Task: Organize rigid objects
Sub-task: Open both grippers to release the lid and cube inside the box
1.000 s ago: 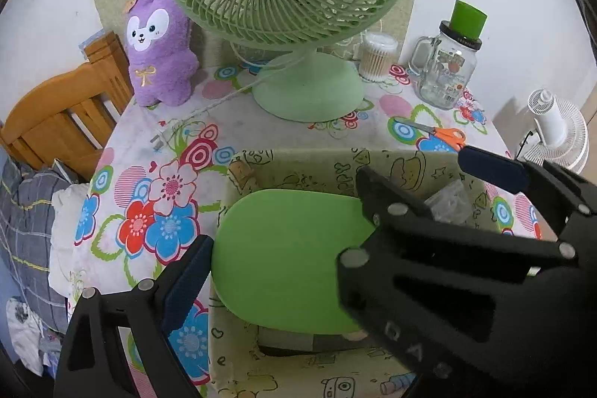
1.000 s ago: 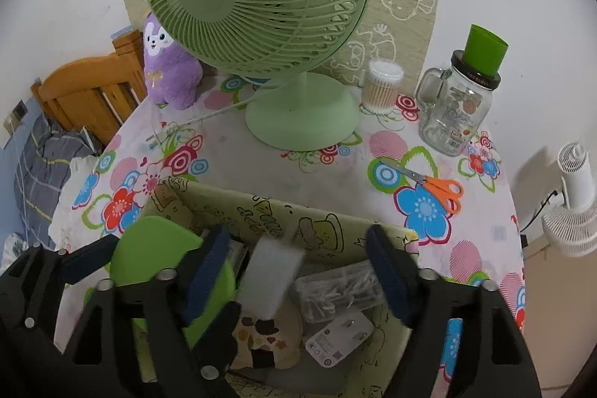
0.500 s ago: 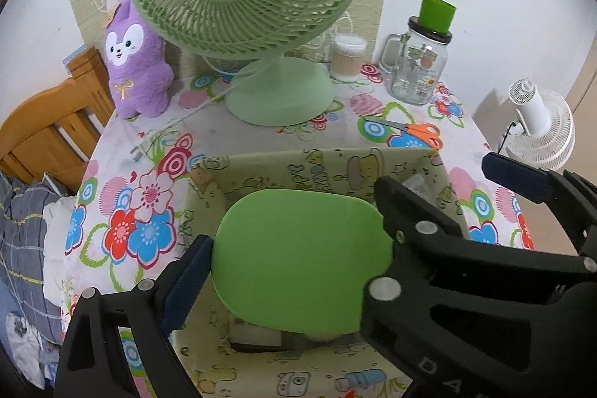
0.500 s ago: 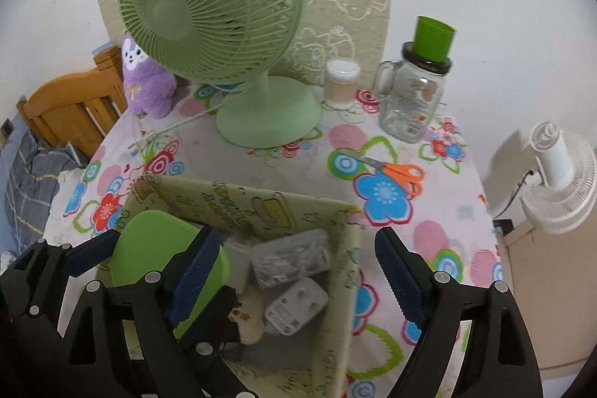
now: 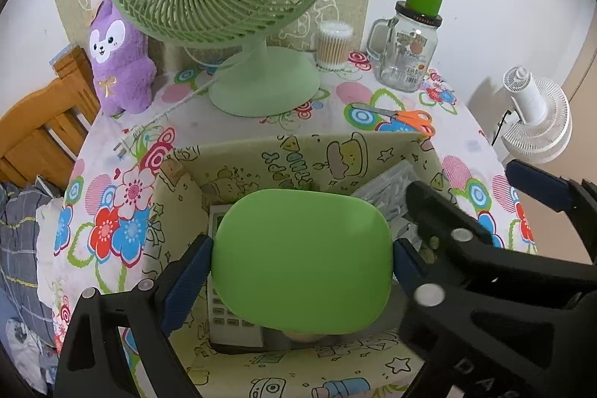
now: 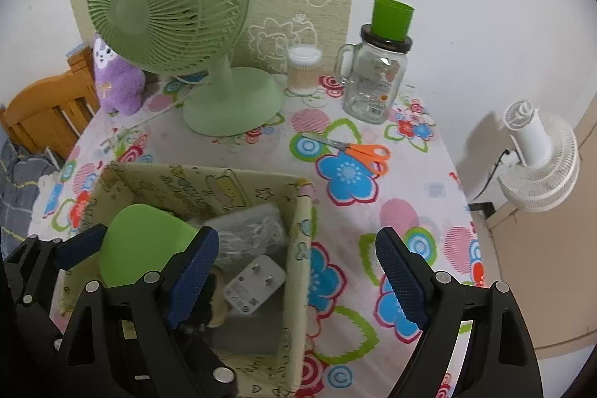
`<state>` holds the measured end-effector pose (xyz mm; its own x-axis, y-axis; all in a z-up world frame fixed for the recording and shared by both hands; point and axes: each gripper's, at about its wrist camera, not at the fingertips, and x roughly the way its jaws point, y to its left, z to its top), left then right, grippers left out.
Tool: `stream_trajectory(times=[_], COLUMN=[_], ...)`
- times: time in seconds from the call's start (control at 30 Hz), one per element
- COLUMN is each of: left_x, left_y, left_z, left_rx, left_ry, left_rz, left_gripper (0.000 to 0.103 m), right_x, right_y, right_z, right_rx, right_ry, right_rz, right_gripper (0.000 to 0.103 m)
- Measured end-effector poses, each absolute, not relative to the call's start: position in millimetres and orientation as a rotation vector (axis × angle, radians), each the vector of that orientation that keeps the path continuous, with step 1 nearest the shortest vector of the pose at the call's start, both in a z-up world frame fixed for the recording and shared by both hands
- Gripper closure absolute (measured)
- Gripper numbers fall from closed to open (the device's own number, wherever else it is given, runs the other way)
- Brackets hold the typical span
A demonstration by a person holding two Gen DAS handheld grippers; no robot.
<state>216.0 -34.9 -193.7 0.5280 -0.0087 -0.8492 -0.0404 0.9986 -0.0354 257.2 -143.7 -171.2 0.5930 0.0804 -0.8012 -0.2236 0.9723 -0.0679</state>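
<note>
A flat green rounded lid (image 5: 302, 256) is clamped between the blue pads of my left gripper (image 5: 300, 265), low over the open patterned fabric box (image 5: 238, 166). Under it a white remote (image 5: 227, 316) lies in the box. My right gripper (image 6: 298, 275) stands open, straddling the box's right wall (image 6: 304, 248) without touching it, nothing held. Its left finger (image 6: 194, 267) is inside the box near a white plug adapter (image 6: 257, 282) and a clear bag of small white parts (image 6: 250, 230). In the right wrist view the green lid (image 6: 138, 245) shows at lower left.
Orange-handled scissors (image 6: 358, 152) lie on the flowered tablecloth behind the box. A green desk fan (image 6: 224, 99), a cotton-swab tub (image 6: 303, 69), a glass jar mug (image 6: 373, 81) with a green cup and a purple plush (image 6: 115, 81) line the back. A wooden chair (image 6: 48, 110) stands left.
A white block that was between the right fingers a second ago is gone from them. The right gripper's jaws have widened and it has shifted right. The left gripper still grips the green lid.
</note>
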Motion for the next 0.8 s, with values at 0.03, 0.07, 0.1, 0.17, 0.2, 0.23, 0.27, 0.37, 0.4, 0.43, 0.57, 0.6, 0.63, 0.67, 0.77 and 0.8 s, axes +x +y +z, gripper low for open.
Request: stream_trajectory(times=[0.03, 0.07, 0.1, 0.17, 0.2, 0.23, 0.27, 0.37, 0.4, 0.43, 0.57, 0.6, 0.63, 0.67, 0.77, 0.8], left_x=[216.8, 217.8, 218.8, 221.0, 222.4, 223.9, 225.1, 228.6, 229.9, 230.5, 232.1, 232.2, 232.2, 232.2, 231.5, 230.9], left_y=[-34.9, -34.8, -34.6, -34.3, -34.1, -33.5, -32.8, -31.2, -30.7, -30.1, -30.1, -30.1, -30.5, -30.6, -31.1, -32.0], left_z=[-195.5, -197.1, -198.5, -201.5, -203.3, -205.7, -207.7, -215.6, -217.6, -219.1, -221.4, -221.5, -221.8, -222.2, -221.4, -220.7], left_rx=[-0.051, -0.051, -0.053, -0.054, -0.054, -0.056, -0.058, -0.054, -0.055, -0.058, -0.064, -0.065, -0.063, -0.06, -0.066, -0.061], left_ry=[1.018, 1.022, 1.026, 1.032, 1.038, 1.046, 1.052, 1.08, 1.086, 1.089, 1.093, 1.094, 1.099, 1.102, 1.105, 1.103], left_rz=[0.022, 0.023, 0.024, 0.03, 0.032, 0.033, 0.036, 0.044, 0.048, 0.051, 0.061, 0.063, 0.064, 0.065, 0.07, 0.07], left_gripper=[0.008, 0.008, 0.008, 0.008, 0.008, 0.008, 0.008, 0.008, 0.007, 0.007, 0.007, 0.007, 0.007, 0.007, 0.004, 0.002], right_x=[257.9, 258.8, 259.6, 261.4, 261.7, 262.5, 263.1, 265.0, 265.8, 267.1, 269.1, 269.3, 269.4, 269.5, 269.7, 269.6], right_y=[-144.6, -145.7, -146.8, -149.6, -150.4, -150.7, -151.0, -151.1, -150.7, -150.6, -150.9, -150.8, -150.7, -150.6, -150.5, -150.4], right_z=[-172.8, -174.1, -175.5, -178.1, -179.7, -180.9, -182.2, -185.6, -186.5, -187.9, -190.9, -191.0, -191.4, -191.6, -192.1, -191.9], right_rx=[-0.167, -0.165, -0.162, -0.158, -0.157, -0.155, -0.154, -0.153, -0.153, -0.153, -0.144, -0.143, -0.142, -0.14, -0.135, -0.136], right_ry=[0.926, 0.931, 0.936, 0.943, 0.947, 0.95, 0.954, 0.961, 0.963, 0.967, 0.972, 0.971, 0.97, 0.971, 0.974, 0.973], right_rz=[0.176, 0.173, 0.169, 0.163, 0.159, 0.16, 0.16, 0.163, 0.164, 0.164, 0.167, 0.168, 0.17, 0.172, 0.174, 0.17], right_gripper=[0.015, 0.015, 0.015, 0.015, 0.015, 0.015, 0.015, 0.015, 0.015, 0.015, 0.015, 0.015, 0.015, 0.015, 0.015, 0.015])
